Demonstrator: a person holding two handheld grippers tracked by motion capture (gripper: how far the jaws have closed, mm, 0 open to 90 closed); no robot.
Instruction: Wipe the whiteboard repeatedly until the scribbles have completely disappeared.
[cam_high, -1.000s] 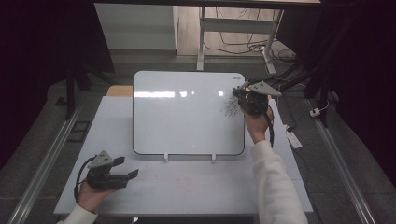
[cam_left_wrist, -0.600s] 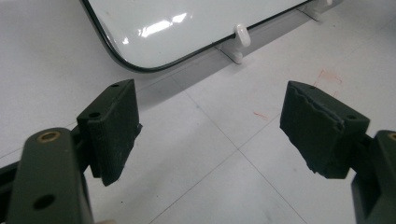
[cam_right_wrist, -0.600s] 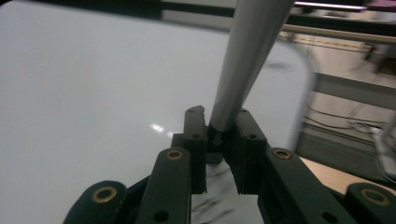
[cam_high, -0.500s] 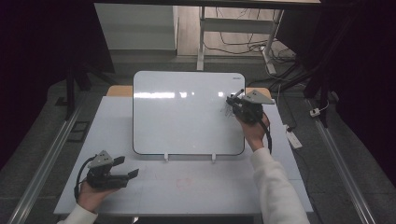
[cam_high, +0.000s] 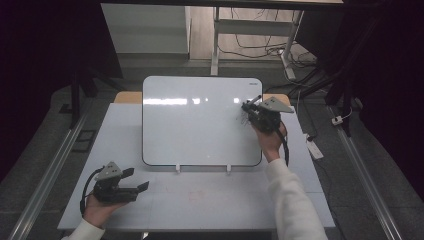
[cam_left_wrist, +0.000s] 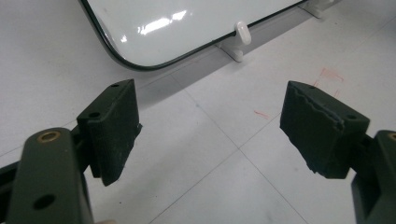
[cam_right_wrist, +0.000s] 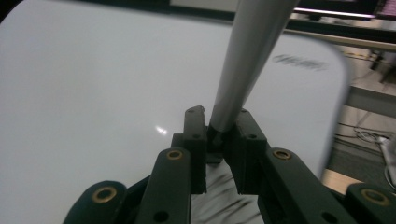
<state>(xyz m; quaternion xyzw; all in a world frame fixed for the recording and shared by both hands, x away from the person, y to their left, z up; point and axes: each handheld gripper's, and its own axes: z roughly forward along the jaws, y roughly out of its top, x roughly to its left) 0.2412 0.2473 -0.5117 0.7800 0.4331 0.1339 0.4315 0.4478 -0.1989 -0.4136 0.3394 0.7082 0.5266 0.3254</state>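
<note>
Reaching forward over the right edge of the whiteboard (cam_high: 200, 120): the right gripper (cam_high: 251, 107), carried on an extended right hand (cam_high: 270, 140) in a white sleeve. Jaws nearly pressed together, pinching one grey marker (cam_right_wrist: 250, 60) at its lower end; marker slanting up and away past the jaws in the right gripper view. Tip probably at the board beside the dark scribble (cam_right_wrist: 224, 196), though contact too blurred to tell.

Resting low at the near left corner of the white table (cam_high: 220, 200): the left gripper (cam_high: 136, 180), held in the left hand (cam_high: 97, 210), pointed towards the board's near edge. Jaws spread wide with bare tabletop between.

One whiteboard, propped on two small white clips (cam_left_wrist: 242, 32) at its near edge. Two grippers, one marker, one patch of scribble.
</note>
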